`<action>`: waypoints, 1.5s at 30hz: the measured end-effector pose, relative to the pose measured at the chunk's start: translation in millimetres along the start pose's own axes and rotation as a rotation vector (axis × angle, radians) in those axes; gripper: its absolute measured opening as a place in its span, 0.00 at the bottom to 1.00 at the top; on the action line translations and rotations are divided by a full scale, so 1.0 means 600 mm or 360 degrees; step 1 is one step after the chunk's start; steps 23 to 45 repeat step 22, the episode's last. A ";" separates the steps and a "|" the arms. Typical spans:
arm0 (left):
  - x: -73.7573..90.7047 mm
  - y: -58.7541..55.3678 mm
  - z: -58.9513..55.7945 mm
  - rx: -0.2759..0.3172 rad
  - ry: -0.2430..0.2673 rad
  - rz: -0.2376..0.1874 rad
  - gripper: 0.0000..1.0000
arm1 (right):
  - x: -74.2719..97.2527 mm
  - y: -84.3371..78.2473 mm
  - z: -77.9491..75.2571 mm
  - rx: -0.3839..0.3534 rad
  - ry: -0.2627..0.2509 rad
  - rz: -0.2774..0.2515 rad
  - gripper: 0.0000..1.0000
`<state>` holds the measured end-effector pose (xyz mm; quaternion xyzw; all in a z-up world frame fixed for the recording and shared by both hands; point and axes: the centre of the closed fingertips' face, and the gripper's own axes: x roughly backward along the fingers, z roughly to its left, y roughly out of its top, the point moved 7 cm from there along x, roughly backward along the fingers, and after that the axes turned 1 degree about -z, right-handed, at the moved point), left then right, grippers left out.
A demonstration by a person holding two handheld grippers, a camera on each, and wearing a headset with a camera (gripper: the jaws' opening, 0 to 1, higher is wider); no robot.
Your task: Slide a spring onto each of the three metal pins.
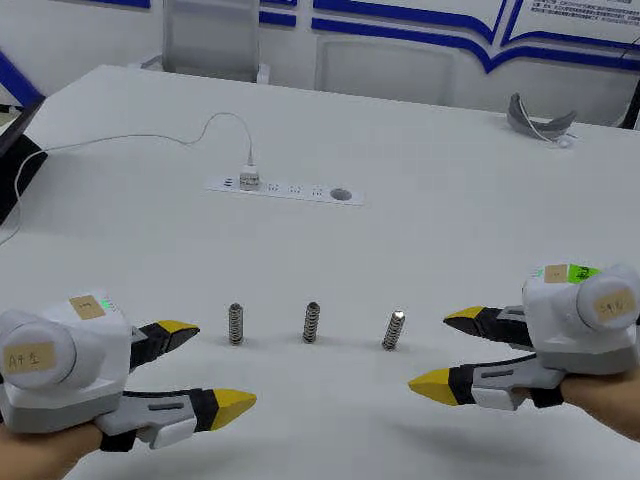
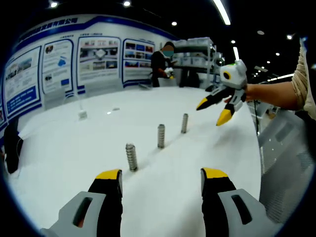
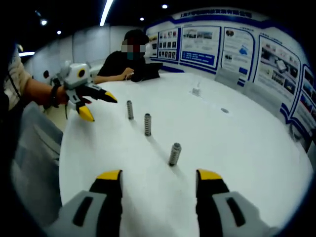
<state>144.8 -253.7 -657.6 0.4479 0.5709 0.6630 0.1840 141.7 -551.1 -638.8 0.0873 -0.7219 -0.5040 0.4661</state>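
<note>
Three upright pins stand in a row on the white table [image 1: 420, 230], at the lower middle of the head view: left pin [image 1: 236, 323], middle pin [image 1: 311, 321], right pin [image 1: 394, 330]. Ribbed springs [image 1: 311, 326] wrap all three, and the right pin shows a smooth bright top above its coils.

The left gripper [image 1: 208, 365] sits at the lower left of the frame, near the left pin but apart from it. Its jaws are spread wide and hold nothing. The right gripper [image 1: 447, 350] sits at the lower right, beside the right pin without touching it. It is also wide open and empty.

In the left gripper view its own yellow-tipped jaws [image 2: 161, 175] gape at the bottom. The pins run up and to the right from the left pin [image 2: 131, 156], and the right gripper [image 2: 212, 111] is in the upper right. In the right gripper view its jaws [image 3: 158, 175] stand parted, with the right pin [image 3: 175, 153] just above them and the left gripper [image 3: 98, 107] in the upper left.

A power strip [image 1: 285, 188] with a plugged-in white cable [image 1: 130, 140] lies in the upper middle of the head view. A grey object [image 1: 540, 120] rests at the upper right. A person [image 3: 126, 61] sits at the table's far end in the right gripper view.
</note>
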 end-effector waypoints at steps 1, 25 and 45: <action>0.001 -0.001 0.001 0.0002 0.0003 -0.0001 0.65 | 0.002 -0.001 0.001 -0.0012 -0.0007 -0.0013 0.62; 0.013 -0.010 -0.001 0.0039 0.0040 -0.0019 0.65 | 0.003 -0.013 0.005 -0.0055 -0.0063 -0.0121 0.62; 0.013 -0.010 -0.001 0.0039 0.0040 -0.0019 0.65 | 0.003 -0.013 0.005 -0.0055 -0.0063 -0.0121 0.62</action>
